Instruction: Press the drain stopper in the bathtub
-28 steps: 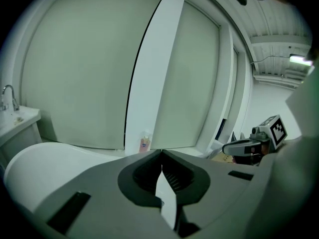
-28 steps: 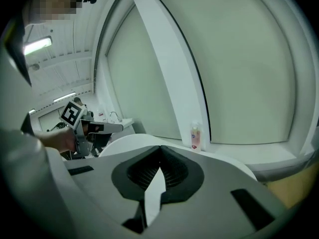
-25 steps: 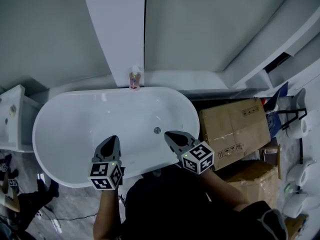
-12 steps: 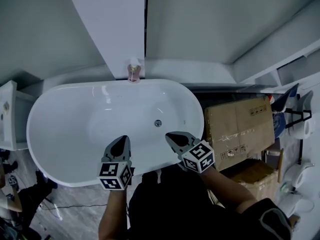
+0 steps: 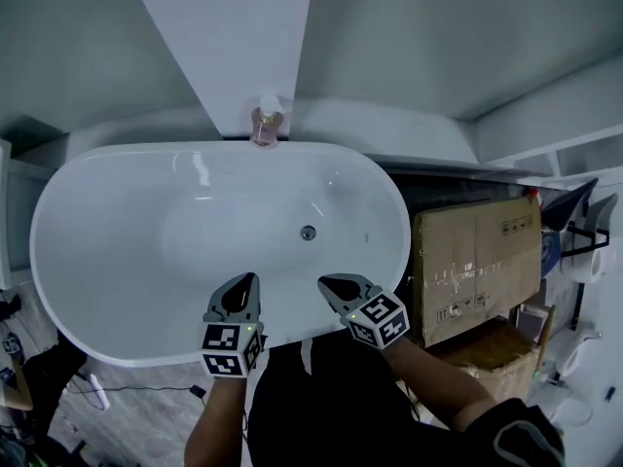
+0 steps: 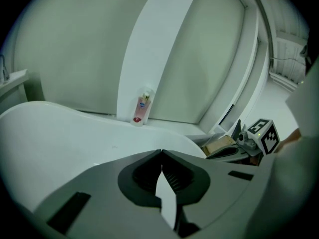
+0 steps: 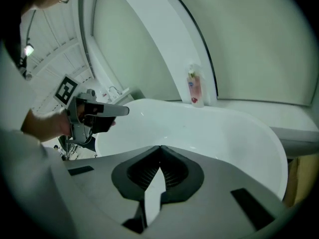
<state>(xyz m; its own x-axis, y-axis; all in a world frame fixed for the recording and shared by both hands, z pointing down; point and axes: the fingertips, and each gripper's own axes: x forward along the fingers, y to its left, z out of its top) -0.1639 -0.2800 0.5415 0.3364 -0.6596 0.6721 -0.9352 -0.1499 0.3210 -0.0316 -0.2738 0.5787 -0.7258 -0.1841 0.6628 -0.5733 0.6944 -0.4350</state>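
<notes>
Drain stopper (image 5: 308, 233) sits in the floor of the bathtub (image 5: 107, 261), right of middle, with nothing touching it. Jaws of the left gripper (image 5: 243, 282) and the right gripper (image 5: 329, 284) are both clenched tip to tip on nothing, and both hover over the tub's near rim, the right one nearer the stopper yet apart from it. Farther out, a pink bottle (image 5: 267, 126) stands on the far ledge, and a cardboard box (image 5: 477, 261) stands just beside the tub's right end.
</notes>
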